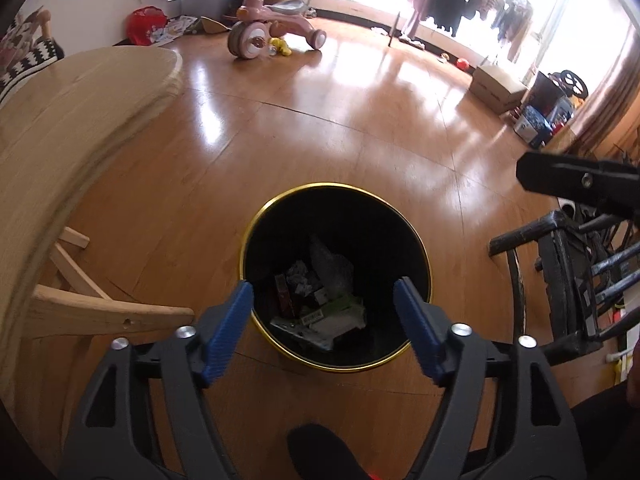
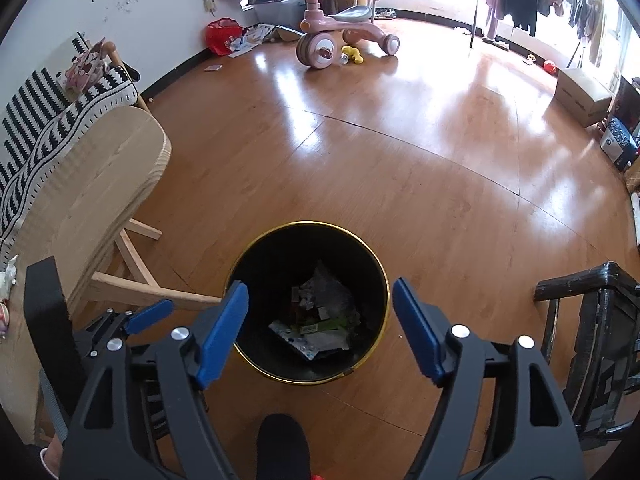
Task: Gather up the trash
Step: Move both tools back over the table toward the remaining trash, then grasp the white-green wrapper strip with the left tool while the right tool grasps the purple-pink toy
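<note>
Trash (image 1: 320,312): heap in bottom of bin. Crumpled paper, clear plastic wrap, dark red packet, green/white wrappers, flat printed pack. None left between either set of pads.
Writing: print on wrappers too small/blurred to read. No brand legible anywhere.
Bin (image 1: 416,240): round, black inside, gold rim, upright on wood floor (image 1: 360,128). No liner seen.
Left gripper (image 1: 324,292): above bin, tilted down into it. Blue pads spread wide, nothing pinched. Left pad over near-left rim, right pad over near-right rim; trash shows in gap, well below.
Right gripper (image 2: 320,294): also above bin, tilted down. Pads spread wide, nothing pinched. Trash (image 2: 316,320) lies between pads in view, down in bin (image 2: 248,264), not touching.
Grippers rel. each other: side by side. Left one shows at lower left of right-wrist view (image 2: 150,316); a black part of the right one shows at right edge of left-wrist view.
Foot: dark sock toe (image 2: 282,440) on floor (image 2: 400,160) just near side of bin, btwn gripper arms.
Table (image 1: 60,128): light wood, rounded edge, left of bin; wood legs beside bin.
Chair (image 1: 560,272): black, worn, right of bin.
Far bkgd: pink trike (image 2: 340,36) w/ yellow toy beside it, red bag by wall, clothes rack at bright window, cardboard box right.
</note>
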